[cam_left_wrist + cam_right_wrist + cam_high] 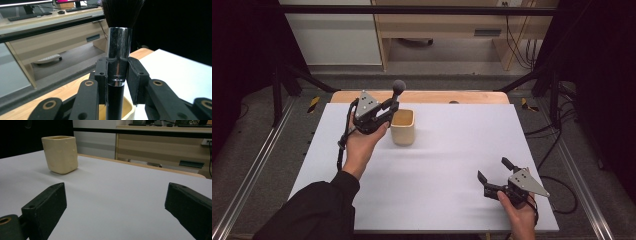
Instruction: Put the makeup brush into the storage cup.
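A makeup brush with a dark bristle head, chrome ferrule and black handle stands upright in my left gripper, which is shut on it. The brush hangs just over the left rim of a cream square cup; that rim lies right below the jaws. My right gripper rests open near the table's front right with nothing between its fingers. The cup stands far ahead of it, to its left.
A white sheet covers the table, with a wooden strip along the far edge. Beyond it stand a wooden desk and cables. Black frame bars run around the table.
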Tool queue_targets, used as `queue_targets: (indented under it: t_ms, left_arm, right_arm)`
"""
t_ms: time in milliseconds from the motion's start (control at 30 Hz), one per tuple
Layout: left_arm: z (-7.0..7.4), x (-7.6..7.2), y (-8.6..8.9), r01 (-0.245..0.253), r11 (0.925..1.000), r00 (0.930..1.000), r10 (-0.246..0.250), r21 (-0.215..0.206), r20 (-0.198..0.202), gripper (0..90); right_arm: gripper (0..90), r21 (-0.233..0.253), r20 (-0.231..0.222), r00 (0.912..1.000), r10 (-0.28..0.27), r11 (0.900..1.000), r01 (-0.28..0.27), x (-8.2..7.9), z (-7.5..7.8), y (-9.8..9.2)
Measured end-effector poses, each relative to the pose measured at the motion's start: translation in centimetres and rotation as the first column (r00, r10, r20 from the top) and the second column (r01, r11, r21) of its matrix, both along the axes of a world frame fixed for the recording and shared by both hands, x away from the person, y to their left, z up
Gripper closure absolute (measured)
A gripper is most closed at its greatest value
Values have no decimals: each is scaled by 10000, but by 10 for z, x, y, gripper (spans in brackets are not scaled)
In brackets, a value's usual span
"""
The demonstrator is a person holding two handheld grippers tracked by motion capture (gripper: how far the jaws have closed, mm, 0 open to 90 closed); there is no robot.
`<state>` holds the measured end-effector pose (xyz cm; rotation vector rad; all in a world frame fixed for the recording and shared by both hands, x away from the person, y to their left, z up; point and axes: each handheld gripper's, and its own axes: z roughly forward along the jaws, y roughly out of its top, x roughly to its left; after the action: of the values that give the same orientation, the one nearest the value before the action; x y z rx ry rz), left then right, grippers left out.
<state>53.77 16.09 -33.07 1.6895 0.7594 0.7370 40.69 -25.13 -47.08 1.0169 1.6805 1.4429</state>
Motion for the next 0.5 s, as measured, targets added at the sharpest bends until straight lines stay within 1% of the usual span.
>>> queue_targets:
  t_ms: [67, 133, 167, 267, 300, 333, 367, 433, 467, 500]
  left_arm:
    - [-1, 1, -1, -8, 10000, 10000, 8, 10, -44, 714]
    - [-2, 2, -2, -53, 9999, 10000, 53, 108, -4, 714]
    - [-2, 3, -2, -170, 9995, 9998, 166, 247, 144, 714]
    - [-3, 3, -4, -232, 9996, 9996, 229, 175, 175, 714]
    - [-4, 3, -5, -156, 9998, 9999, 155, 123, 61, 714]
    - [-4, 4, -5, -253, 9996, 9995, 250, 152, 179, 714]
    - [-4, 4, -6, -171, 9998, 9998, 171, 44, 58, 714]
    - [-4, 4, -8, -212, 9998, 9997, 213, -17, 97, 714]
    - [-4, 5, -8, -246, 9997, 9995, 246, -15, 219, 714]
    - [-4, 5, -8, -352, 9994, 9991, 353, -41, 248, 714]
  right_arm:
    - [41, -13, 4, 10000, -3, 10000, 3, 0, 0, 0]
    - [40, -24, 2, 10000, 10, 10000, -10, 0, 0, 0]
    - [40, -31, 10, 10000, 15, 10000, -15, 0, 0, 0]
    - [40, -40, 6, 10000, 13, 10000, -13, 0, 0, 0]
    - [40, -59, 6, 10000, 13, 10000, -13, 0, 0, 0]
    - [40, -49, 22, 10000, 18, 10000, -18, 0, 0, 0]
    - [40, -56, 4, 10000, 21, 10000, -21, 0, 0, 0]
    - [40, -69, 20, 10000, 28, 10000, -28, 0, 0, 0]
    - [40, -70, 21, 10000, 31, 10000, -31, 0, 0, 0]
    - [40, -76, 32, 10000, 35, 10000, -35, 0, 0, 0]
